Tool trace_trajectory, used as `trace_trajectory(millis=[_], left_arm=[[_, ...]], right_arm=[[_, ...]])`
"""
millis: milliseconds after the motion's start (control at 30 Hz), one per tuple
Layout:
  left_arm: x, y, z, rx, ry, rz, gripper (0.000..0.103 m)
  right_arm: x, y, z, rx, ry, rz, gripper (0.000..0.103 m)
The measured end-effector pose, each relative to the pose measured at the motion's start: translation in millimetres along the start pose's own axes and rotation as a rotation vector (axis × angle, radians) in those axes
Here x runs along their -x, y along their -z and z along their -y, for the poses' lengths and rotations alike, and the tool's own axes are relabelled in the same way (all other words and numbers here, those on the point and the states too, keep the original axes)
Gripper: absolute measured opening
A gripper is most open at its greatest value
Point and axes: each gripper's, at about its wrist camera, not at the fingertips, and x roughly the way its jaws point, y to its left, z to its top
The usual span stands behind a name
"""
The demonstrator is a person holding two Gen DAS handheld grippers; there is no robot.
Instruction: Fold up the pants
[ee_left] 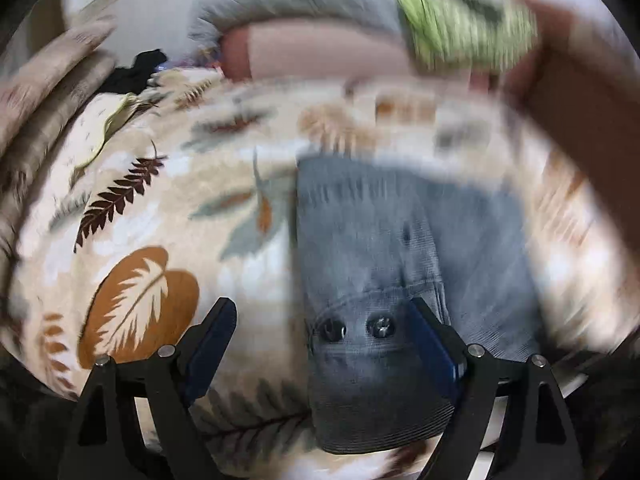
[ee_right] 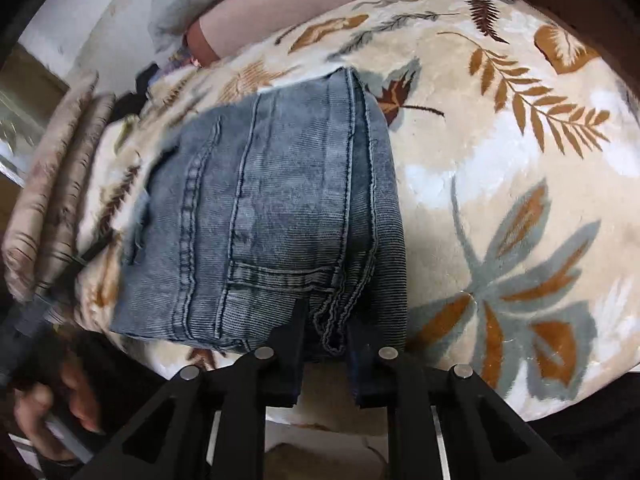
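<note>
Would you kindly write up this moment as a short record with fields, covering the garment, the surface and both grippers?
garment: grey-blue jeans, folded into a compact stack
surface: leaf-print blanket
left gripper: jaws wide apart, over the waistband end with two buttons
right gripper: jaws nearly together, a bunched jeans edge between them
background: green striped cloth, blurred

Folded pants (ee_right: 272, 216) lie on the blanket (ee_right: 500, 184); pillows (ee_right: 64, 184) left.
</note>
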Motion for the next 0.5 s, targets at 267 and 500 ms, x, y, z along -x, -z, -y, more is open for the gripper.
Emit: trace_trajectory(millis=[267,500], left_arm=[[-5.5,3.6,-4.3,0.026,0.009,-0.002,0.087],[-6.7,5.1,-6.9,0.038,0.029,-0.007,0.087]], right_arm=[[65.3,-32.8,-15.7,-0.024,-0.187,0.146,0.045],[-33.1,-23.3,-2.9,-0.111,-0.254,-0.104,0.044]])
